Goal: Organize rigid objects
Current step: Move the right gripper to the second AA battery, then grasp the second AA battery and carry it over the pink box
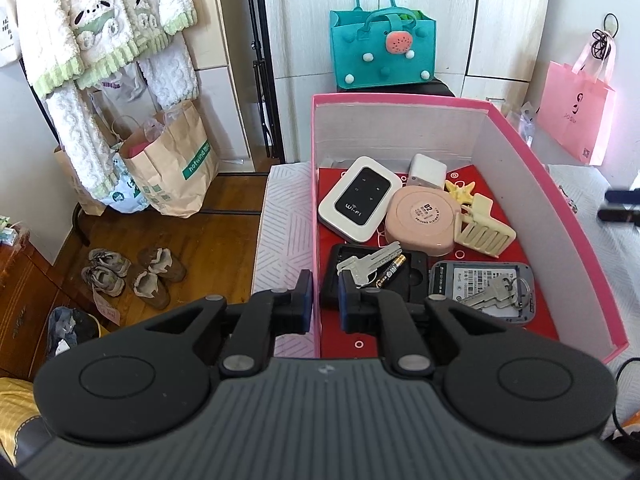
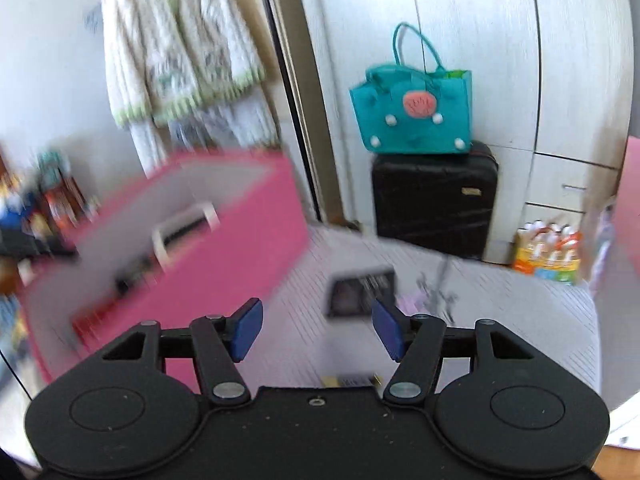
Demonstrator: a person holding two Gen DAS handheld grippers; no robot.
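The left gripper (image 1: pixel 325 300) straddles the pink box (image 1: pixel 560 184) wall, fingers slightly apart, unclamped; the right gripper (image 2: pixel 317 330) hangs wide apart, holding nothing.

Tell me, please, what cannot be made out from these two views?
- Right wrist view: motion blur smears the pink box and the dark item ahead of the right claw; that item cannot be identified.
- Left wrist view: the left claw straddles the box wall and hides the black tray's near edge.
- Tag print: too small.
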